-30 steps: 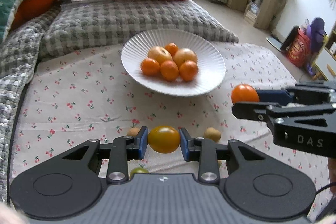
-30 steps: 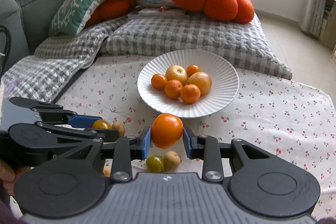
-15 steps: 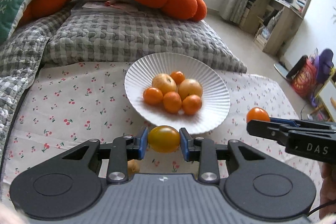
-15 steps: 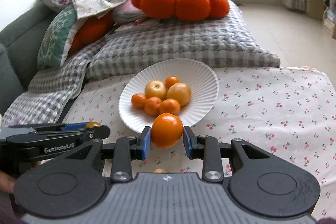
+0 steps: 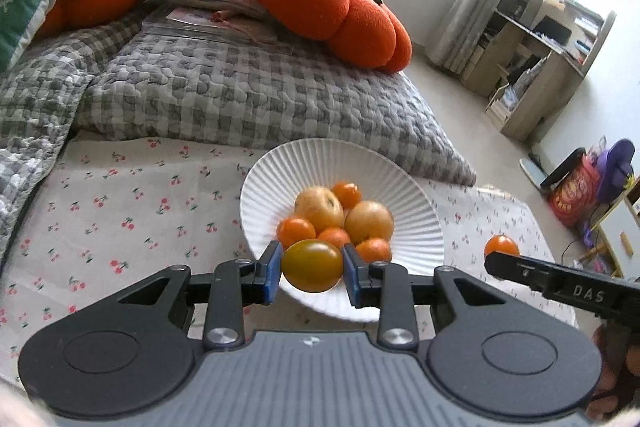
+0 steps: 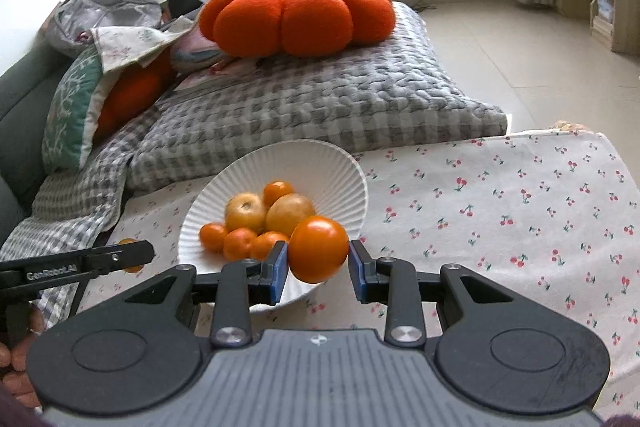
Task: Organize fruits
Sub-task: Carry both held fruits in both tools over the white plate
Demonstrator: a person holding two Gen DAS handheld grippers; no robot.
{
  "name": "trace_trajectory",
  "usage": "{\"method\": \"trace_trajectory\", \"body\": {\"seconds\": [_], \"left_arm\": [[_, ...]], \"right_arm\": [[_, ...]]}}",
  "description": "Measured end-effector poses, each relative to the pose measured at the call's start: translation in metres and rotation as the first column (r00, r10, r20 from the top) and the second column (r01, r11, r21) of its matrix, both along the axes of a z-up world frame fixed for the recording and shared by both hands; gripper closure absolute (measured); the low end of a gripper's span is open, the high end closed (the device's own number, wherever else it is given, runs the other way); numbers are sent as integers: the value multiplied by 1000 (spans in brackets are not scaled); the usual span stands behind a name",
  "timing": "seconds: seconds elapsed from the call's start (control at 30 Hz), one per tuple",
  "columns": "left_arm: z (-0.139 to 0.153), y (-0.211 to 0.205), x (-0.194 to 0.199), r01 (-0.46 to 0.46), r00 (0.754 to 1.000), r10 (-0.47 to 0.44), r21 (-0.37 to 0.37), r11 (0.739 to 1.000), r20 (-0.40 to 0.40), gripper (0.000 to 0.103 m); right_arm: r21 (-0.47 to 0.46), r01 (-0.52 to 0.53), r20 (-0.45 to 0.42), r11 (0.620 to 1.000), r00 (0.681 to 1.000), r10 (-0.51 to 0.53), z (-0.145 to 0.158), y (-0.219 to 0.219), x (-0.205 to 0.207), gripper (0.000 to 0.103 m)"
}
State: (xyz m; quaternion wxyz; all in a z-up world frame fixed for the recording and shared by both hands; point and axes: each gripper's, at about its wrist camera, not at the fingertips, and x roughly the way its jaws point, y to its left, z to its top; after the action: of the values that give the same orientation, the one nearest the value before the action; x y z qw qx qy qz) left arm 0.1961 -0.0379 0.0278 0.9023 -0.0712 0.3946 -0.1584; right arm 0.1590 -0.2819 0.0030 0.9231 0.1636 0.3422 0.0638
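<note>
Two tomatoes held over the fruit plate

The left gripper [image 5: 312, 273] clamps a yellow-green tomato [image 5: 313, 265] above the near rim of the white plate [image 5: 416, 203] – the right gripper [image 6: 318, 266] pinches an orange tomato [image 6: 318, 249] at that plate's near edge.

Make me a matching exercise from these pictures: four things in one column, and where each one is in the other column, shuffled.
Things:
1. yellow-green tomato
2. orange tomato
3. persimmon-shaped cushion
4. tangerines

Places:
A. on the grey checked quilt
B. in the white ribbed plate
C. between the jaws of the right gripper
D. between the jaws of the left gripper

Pairs: 1-D, 2-C, 3-A, 4-B
</note>
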Motion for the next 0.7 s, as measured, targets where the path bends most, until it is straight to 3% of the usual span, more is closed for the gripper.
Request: {"method": "trace_trajectory", "body": {"seconds": [0.7], "left_arm": [[-26, -17, 95, -45, 998, 44, -20, 999, -47, 77]], "right_arm": [[82, 24, -79, 996, 997, -17, -26, -1, 82, 74]]}}
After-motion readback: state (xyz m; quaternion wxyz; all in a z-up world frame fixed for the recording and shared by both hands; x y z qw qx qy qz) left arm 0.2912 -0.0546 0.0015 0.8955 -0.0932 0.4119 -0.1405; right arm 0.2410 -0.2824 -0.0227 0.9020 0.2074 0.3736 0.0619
